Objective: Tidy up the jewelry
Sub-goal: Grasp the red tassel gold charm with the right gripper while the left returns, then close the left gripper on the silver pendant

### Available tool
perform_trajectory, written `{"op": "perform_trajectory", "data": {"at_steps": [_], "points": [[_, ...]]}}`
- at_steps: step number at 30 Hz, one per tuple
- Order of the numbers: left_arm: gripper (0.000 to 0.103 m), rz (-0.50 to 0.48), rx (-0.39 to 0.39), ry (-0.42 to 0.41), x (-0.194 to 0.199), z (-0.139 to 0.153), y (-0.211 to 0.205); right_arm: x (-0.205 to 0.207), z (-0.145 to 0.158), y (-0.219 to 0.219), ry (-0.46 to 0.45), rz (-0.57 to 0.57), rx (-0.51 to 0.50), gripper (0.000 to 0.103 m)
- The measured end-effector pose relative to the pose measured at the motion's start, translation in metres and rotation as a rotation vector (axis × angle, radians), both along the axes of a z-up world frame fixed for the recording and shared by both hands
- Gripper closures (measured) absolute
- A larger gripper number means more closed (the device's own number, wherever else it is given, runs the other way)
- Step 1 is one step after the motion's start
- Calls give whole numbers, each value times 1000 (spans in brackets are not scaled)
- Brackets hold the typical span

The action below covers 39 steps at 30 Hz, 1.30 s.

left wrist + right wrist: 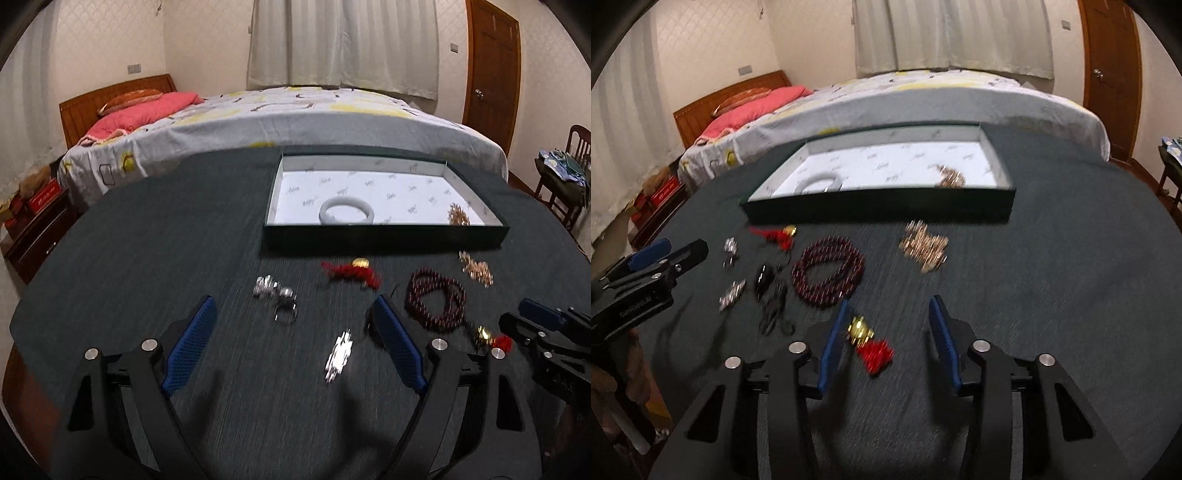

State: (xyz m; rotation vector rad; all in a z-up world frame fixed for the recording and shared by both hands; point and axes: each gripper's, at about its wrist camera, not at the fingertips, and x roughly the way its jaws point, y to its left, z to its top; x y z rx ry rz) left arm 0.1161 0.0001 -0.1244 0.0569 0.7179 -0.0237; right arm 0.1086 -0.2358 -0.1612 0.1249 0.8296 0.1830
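A: Where is the jewelry sitting right now?

B: Most of it is lying loose on the dark counter (147, 258), in front of the shallow box (384, 243). Inside the box, a white bangle (347, 211) is resting near the front wall, and a small gold chain piece (459, 216) is lying toward the right end.

A: And outside the box?

B: A dark red bead bracelet (827, 275) is lying coiled in the middle. A gold chain bracelet (925, 245) is lying well to its right, near the box front. A red tassel with a gold bead (351, 273) is lying just before the box, and silver pieces (271, 290) are sitting to the left of it. Blur is hiding their detail.

A: What is the left claw (291, 347) doing?

B: It is hanging released, jaws wide, over a silver brooch-like piece (339, 356), gripping nothing.

A: The right claw (890, 339)?

B: Its jaws are standing apart too. A second red tassel with a gold bead (870, 343) is lying between them, just beside the left finger; the pads are not pressing it.
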Motion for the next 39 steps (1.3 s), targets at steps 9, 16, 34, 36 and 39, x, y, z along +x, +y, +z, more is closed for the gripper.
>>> {"op": "perform_trajectory", "data": {"at_steps": [9,16,34,36,39], "points": [[19,-7,-3,16,-7,-7,2,-5,-15,9,42,24,-8,75],[19,-6,-10,30,-5,-12,1,-5,-15,9,45,35,-6,89],[44,-57,19,120,7,-39,-13,-7,-1,-36,14,-78,12,90],[45,-59,16,131,8,-42,-12,-7,-1,-35,14,-75,17,90],[52,-76,9,147,10,-46,-10,-6,-3,-35,17,-75,24,90]]}}
